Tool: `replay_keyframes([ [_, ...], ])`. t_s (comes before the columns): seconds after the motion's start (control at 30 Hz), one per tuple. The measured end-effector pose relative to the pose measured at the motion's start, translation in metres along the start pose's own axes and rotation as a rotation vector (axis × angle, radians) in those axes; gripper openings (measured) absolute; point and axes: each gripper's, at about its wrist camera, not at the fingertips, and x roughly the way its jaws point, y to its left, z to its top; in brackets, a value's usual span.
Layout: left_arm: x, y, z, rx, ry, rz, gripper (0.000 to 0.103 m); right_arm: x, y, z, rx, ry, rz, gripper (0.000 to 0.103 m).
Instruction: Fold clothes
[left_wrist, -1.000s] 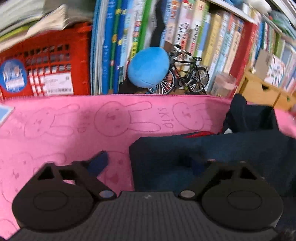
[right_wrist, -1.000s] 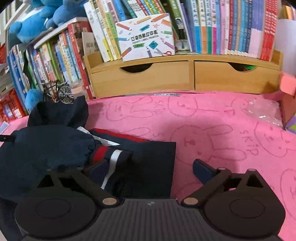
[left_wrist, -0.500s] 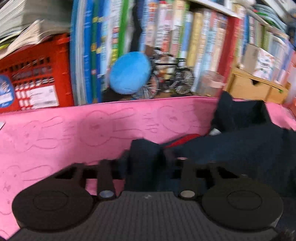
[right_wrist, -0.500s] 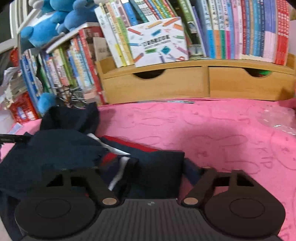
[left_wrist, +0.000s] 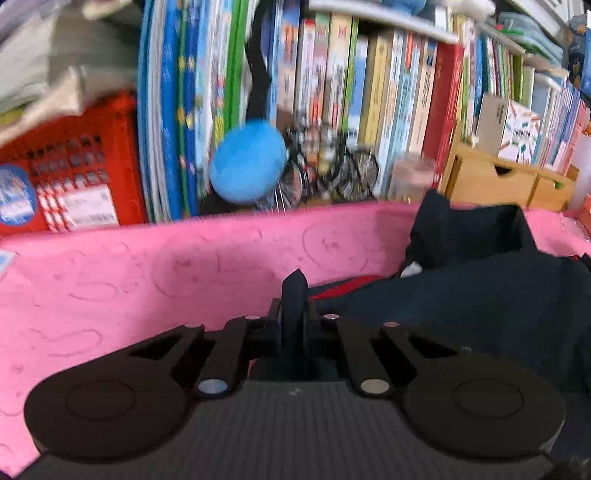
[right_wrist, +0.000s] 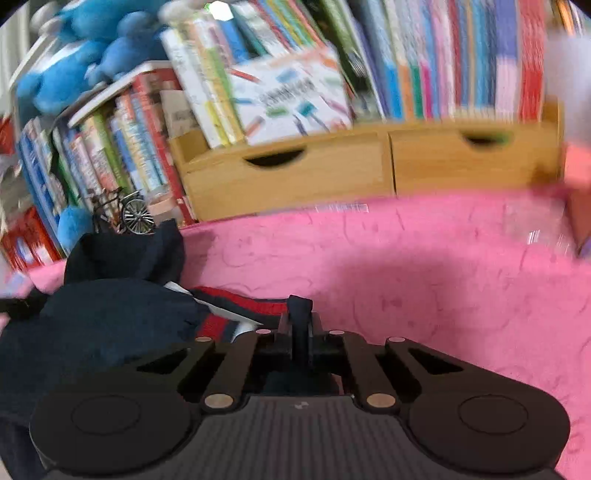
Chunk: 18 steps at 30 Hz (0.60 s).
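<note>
A dark navy garment (left_wrist: 461, 295) with red and white striped trim (right_wrist: 236, 317) lies on the pink rabbit-print cloth (left_wrist: 147, 277). In the left wrist view my left gripper (left_wrist: 294, 317) is shut on a pinched fold of the navy fabric, which sticks up between the fingers. The rest of the garment spreads to its right. In the right wrist view my right gripper (right_wrist: 300, 328) is shut on another navy fold at the garment's right edge, with the bulk of the garment (right_wrist: 92, 325) heaped to its left.
Packed bookshelves (left_wrist: 369, 92) stand behind the cloth. A red crate (left_wrist: 70, 170), a blue plush ball (left_wrist: 247, 170) and a model bicycle (right_wrist: 125, 214) line the back left. Wooden drawers (right_wrist: 332, 170) sit at the back. Bare pink cloth (right_wrist: 461, 288) stretches to the right.
Both grippers went from open to shut, each pinching an edge of the navy garment. The fabric now rises between the fingers and both views have tilted upward.
</note>
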Motion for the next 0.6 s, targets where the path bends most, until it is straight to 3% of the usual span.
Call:
replay_keyframes([
  [0.2,-0.039,0.0,0.022,0.004,-0.14,0.024,0.008,-0.031,0.038,0.026,-0.185,-0.14,-0.041,0.008],
  [0.3,-0.045,0.002,0.039,-0.001,-0.181,0.05,0.008,-0.03,0.055,0.048,-0.236,-0.167,-0.068,0.007],
  [0.53,-0.026,0.015,0.071,-0.002,-0.248,0.111,0.007,-0.003,0.069,0.09,-0.279,-0.221,-0.11,0.007],
  [0.6,-0.009,0.02,0.074,-0.014,-0.225,0.112,0.008,0.016,0.063,0.098,-0.258,-0.201,-0.127,0.007],
])
